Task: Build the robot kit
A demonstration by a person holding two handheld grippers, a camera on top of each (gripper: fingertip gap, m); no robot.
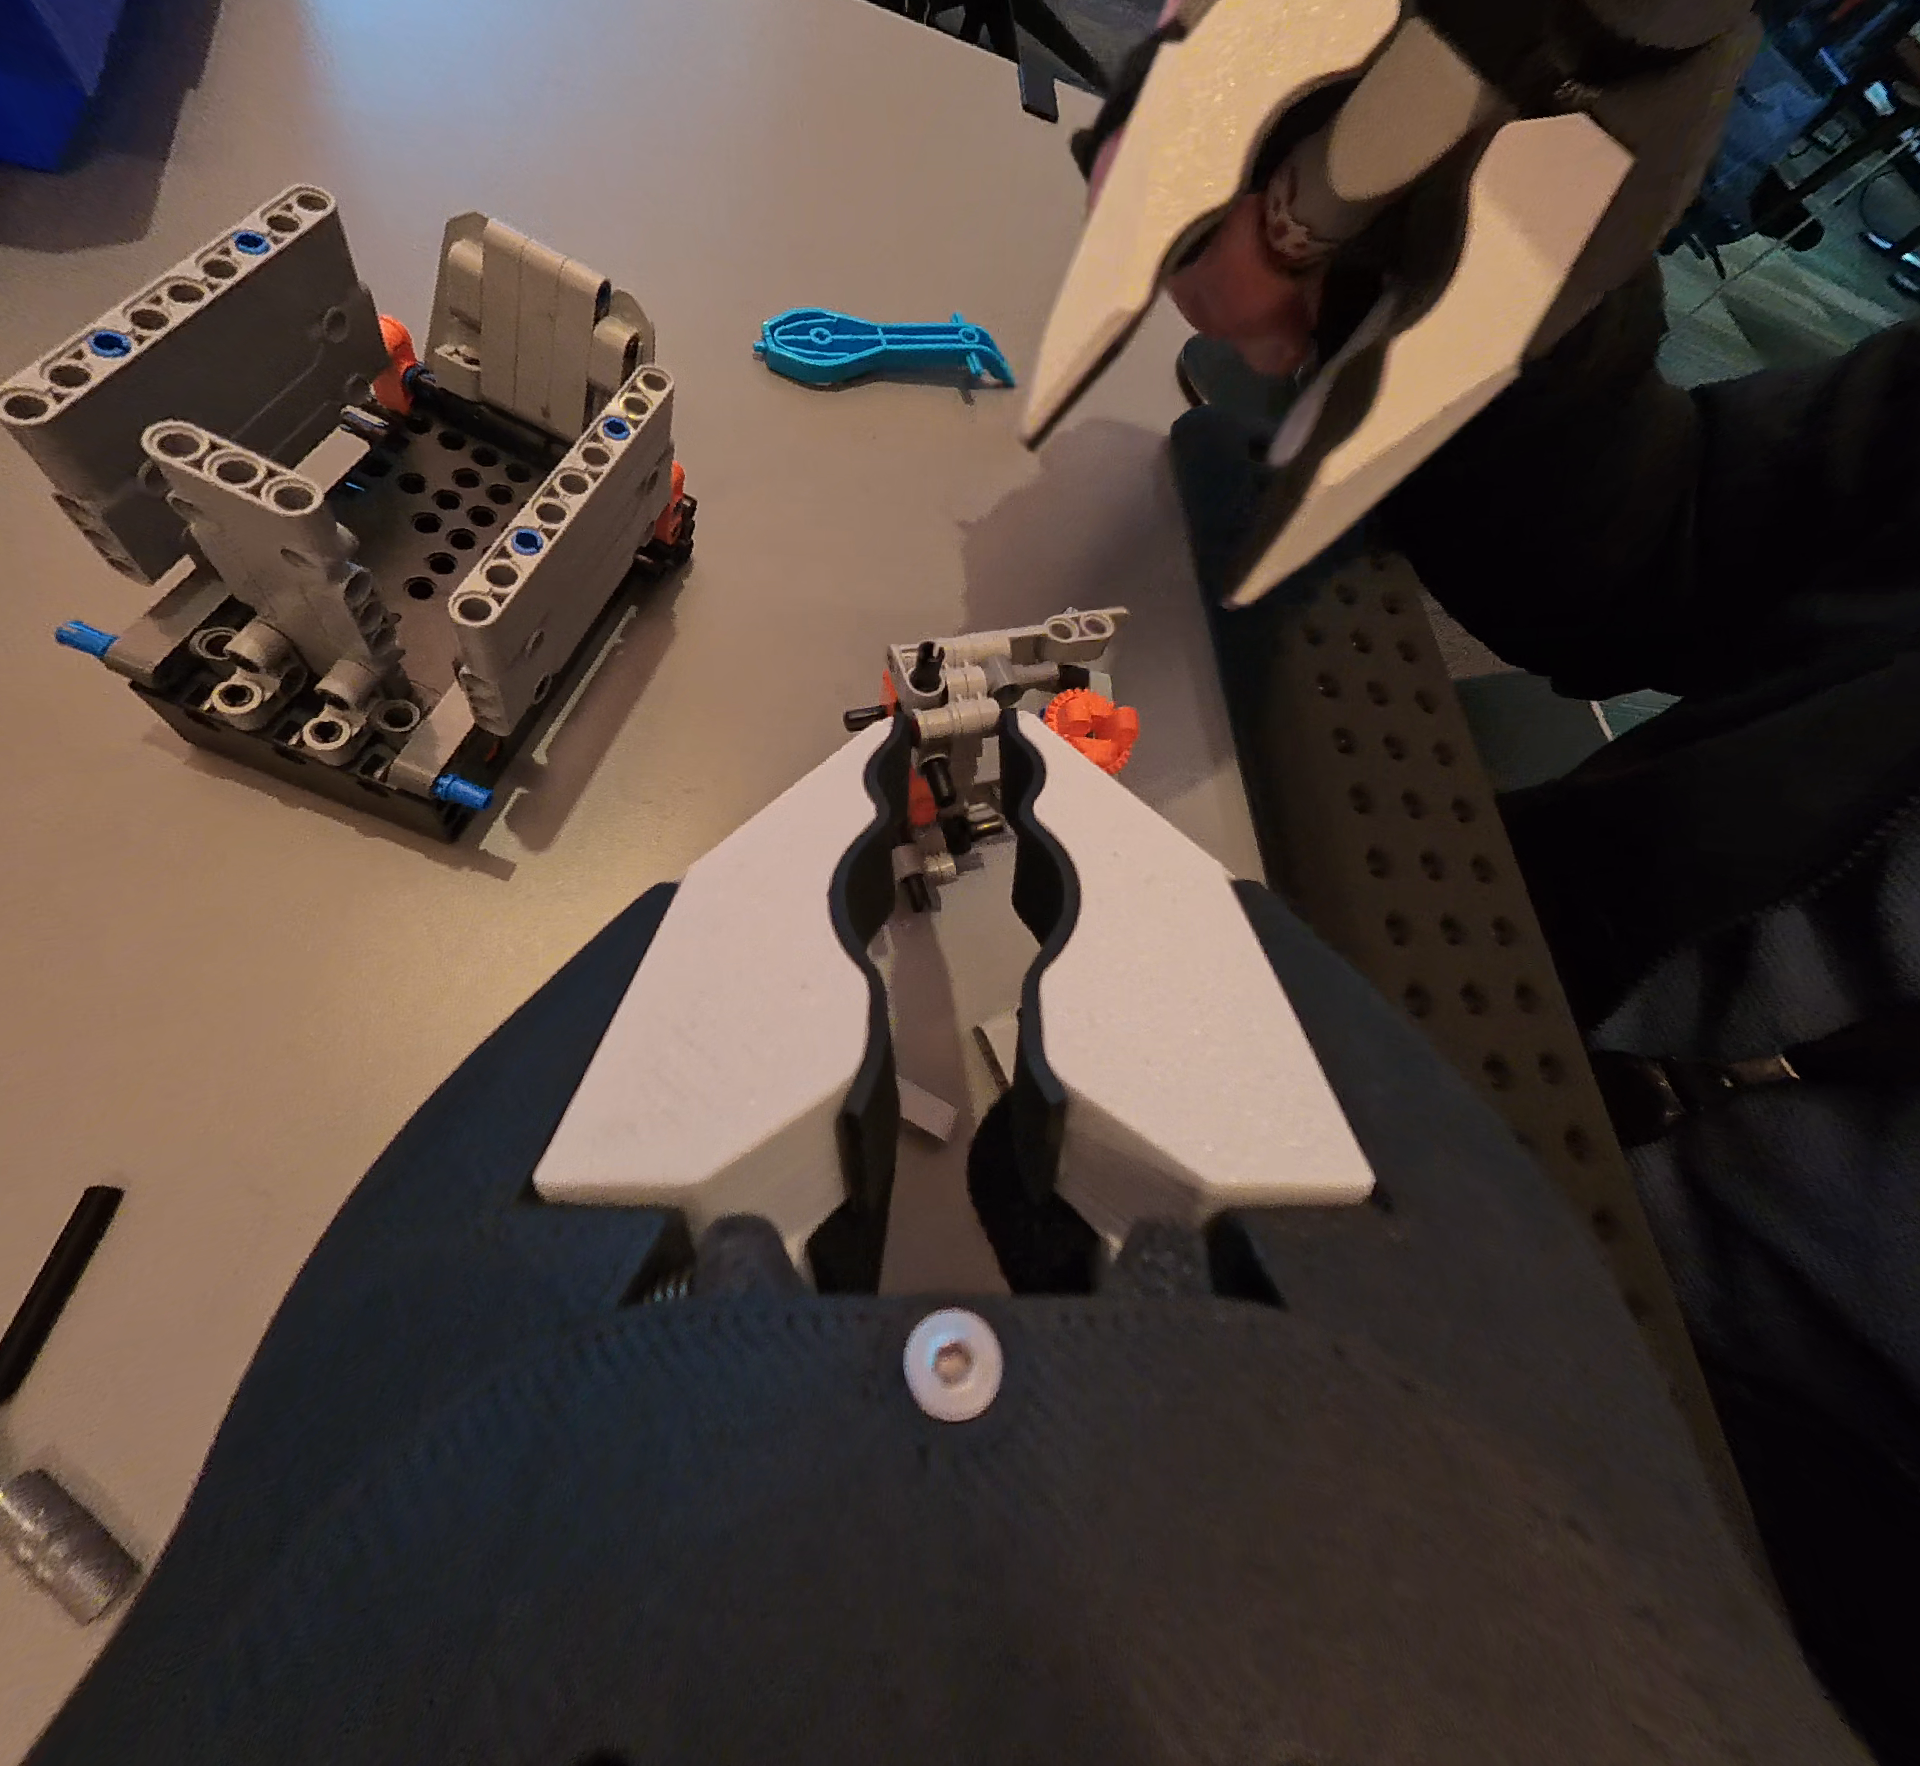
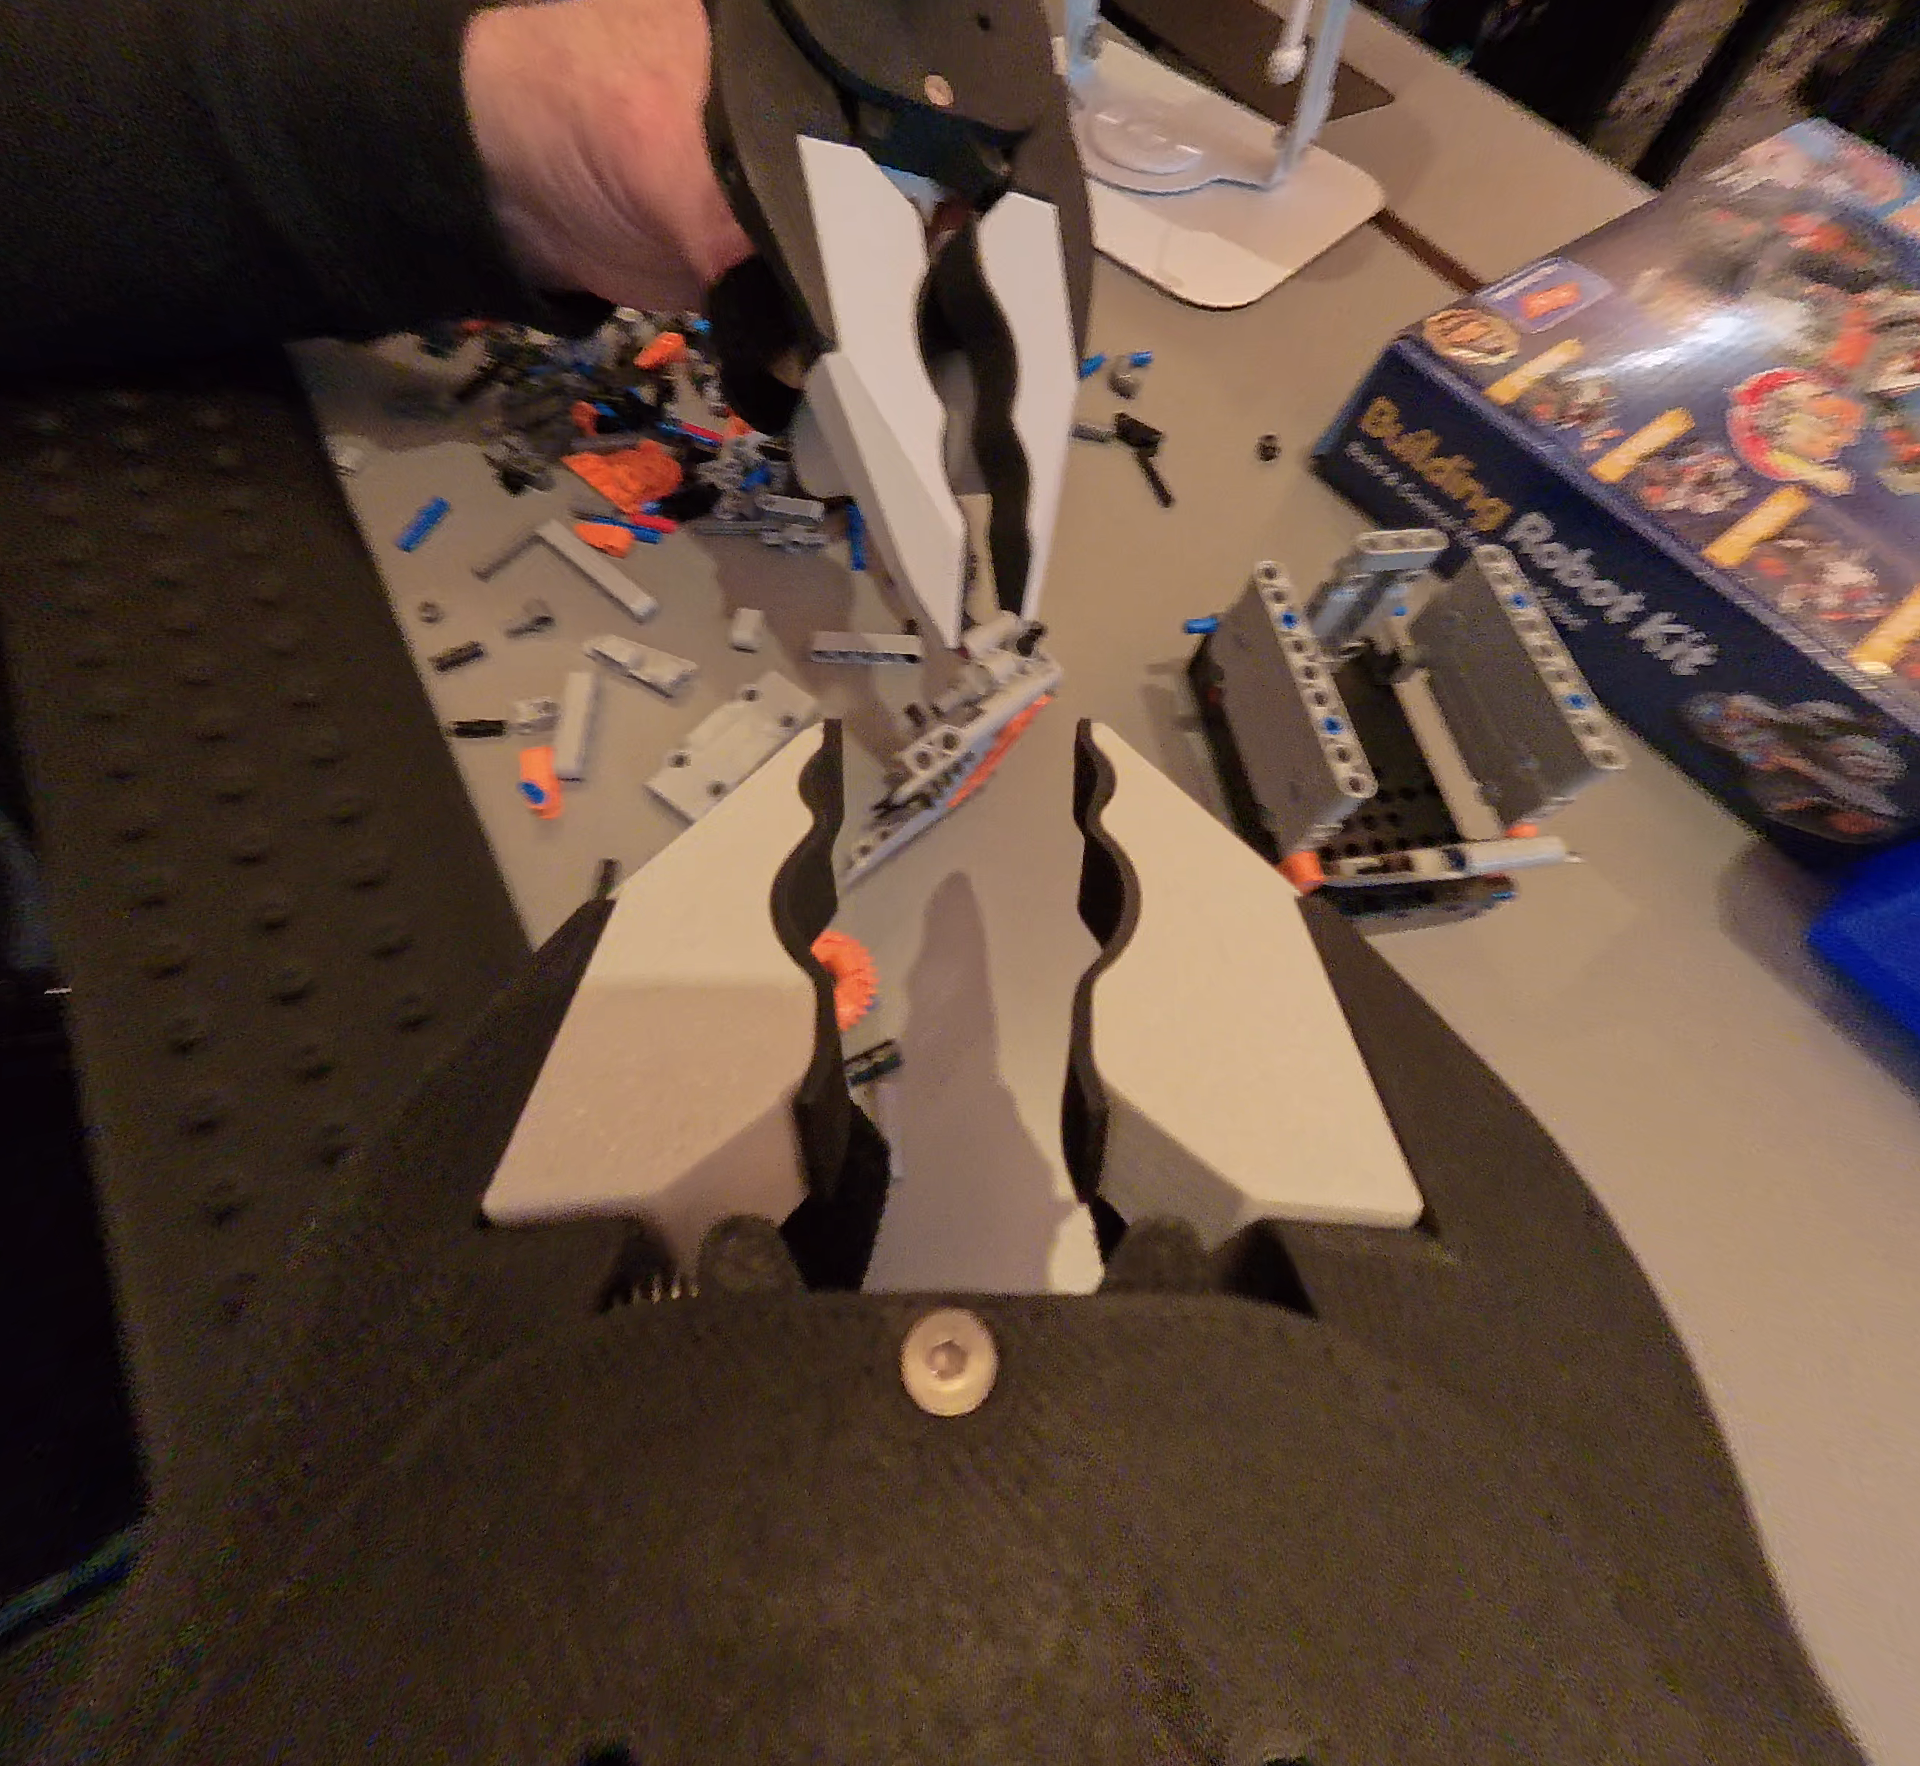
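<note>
My left gripper (image 1: 954, 734) is shut on a small grey brick assembly (image 1: 997, 656) with black pins that rests on the grey table (image 1: 727, 158). An orange gear (image 1: 1091, 724) lies just right of it. In the right wrist view the left gripper (image 2: 992, 625) comes down from above onto that assembly (image 2: 935, 766). My right gripper (image 2: 956, 729) is open and empty, its fingers either side of the assembly's near end without touching it. The orange gear (image 2: 847, 973) sits by its left finger. In the left wrist view the right gripper (image 1: 1138, 511) hovers open at upper right.
A larger grey box-shaped brick build (image 1: 364, 511) (image 2: 1392, 729) stands nearby. A teal brick-separator tool (image 1: 883, 350), a pile of loose pieces (image 2: 623, 490), a printed kit box (image 2: 1662, 521), a white lamp base (image 2: 1226, 220), a blue bin (image 1: 62, 2) and a black perforated mat (image 2: 208, 677) are around. One gripper's finger ends stand about 5 centimetres off the other's.
</note>
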